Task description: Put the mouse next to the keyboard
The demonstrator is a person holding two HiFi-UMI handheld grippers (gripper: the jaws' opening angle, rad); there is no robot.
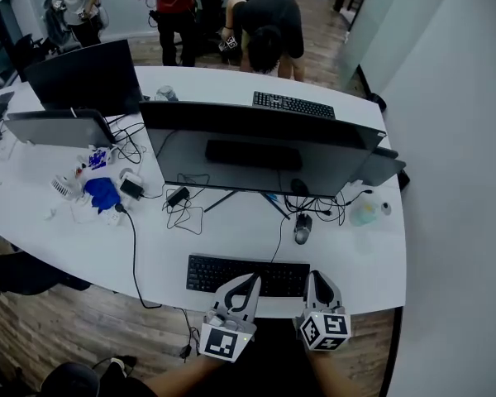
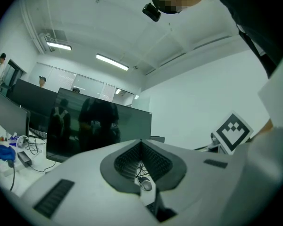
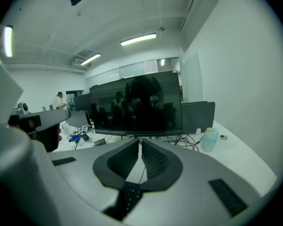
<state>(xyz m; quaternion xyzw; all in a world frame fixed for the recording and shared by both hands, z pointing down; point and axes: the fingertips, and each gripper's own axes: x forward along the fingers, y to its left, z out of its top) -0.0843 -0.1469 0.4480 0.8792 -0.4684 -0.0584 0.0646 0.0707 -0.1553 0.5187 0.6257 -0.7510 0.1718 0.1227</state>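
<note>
Mouse [image 1: 302,228] beyond keyboard [image 1: 248,275]; cable tangle [image 1: 318,207] just behind, bottle [image 1: 364,212] at right.

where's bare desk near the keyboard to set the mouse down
Bare desk right of the keyboard, nearer than the mouse. Also left of it, up to the black cable. Crowded: tangled wires under the monitor.

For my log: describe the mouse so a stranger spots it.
Find the big dark monitor on the white desk. Just before it, past the near keyboard's right end, lies the mouse: a small dark oval on a cable.
</note>
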